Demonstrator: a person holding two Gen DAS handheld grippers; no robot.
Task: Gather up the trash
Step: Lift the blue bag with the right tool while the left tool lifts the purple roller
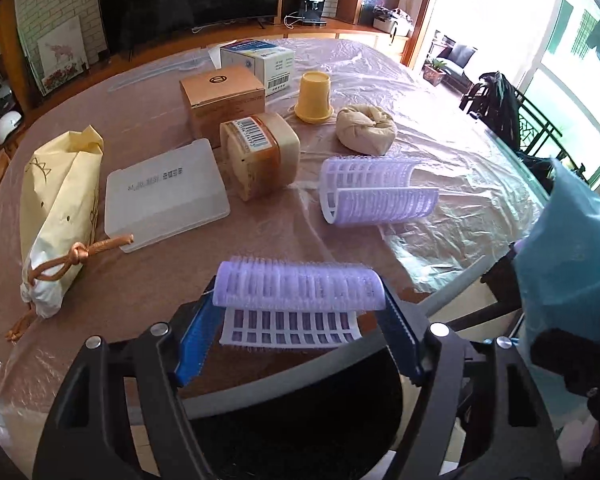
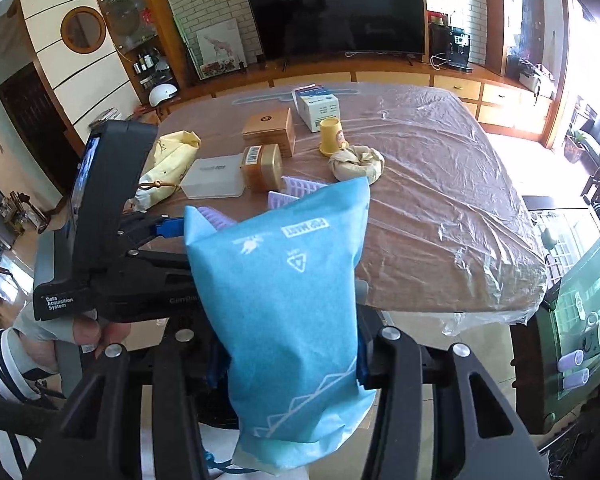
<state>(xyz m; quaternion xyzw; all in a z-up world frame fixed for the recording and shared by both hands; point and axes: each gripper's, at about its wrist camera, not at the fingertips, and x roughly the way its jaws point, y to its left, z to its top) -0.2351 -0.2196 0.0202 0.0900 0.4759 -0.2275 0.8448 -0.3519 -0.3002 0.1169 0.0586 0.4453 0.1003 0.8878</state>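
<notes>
Clamped between the blue pads of the left gripper point(image 1: 298, 320), right at the lens, sits a lilac plastic mesh hair roller point(image 1: 296, 286), held end to end just off the near edge of the brown table under clear plastic sheeting point(image 1: 440, 136). Beyond it on the table lies a second lilac mesh roller point(image 1: 376, 192), apart from the held one. Further left: a frosted plastic lidded box point(image 1: 164, 192), and beside that a cream paper pouch with a knotted tan cord point(image 1: 60, 216). Behind them a round amber jar with a barcode label point(image 1: 260, 152) lies on its side, near a brown cardboard box point(image 1: 222, 98), an upturned yellow cup point(image 1: 314, 96) and a knotted beige cloth bundle point(image 1: 366, 128). At far right, a blue bag point(image 1: 572, 248).

Over to the right wrist view: the right gripper point(image 2: 290, 364) is closed on that light blue printed paper bag point(image 2: 284, 300), which stands upright and fills the centre. The left gripper's black body point(image 2: 112, 248) is just left of the bag, with the held lilac roller point(image 2: 216, 216) peeking over the bag's rim
</notes>
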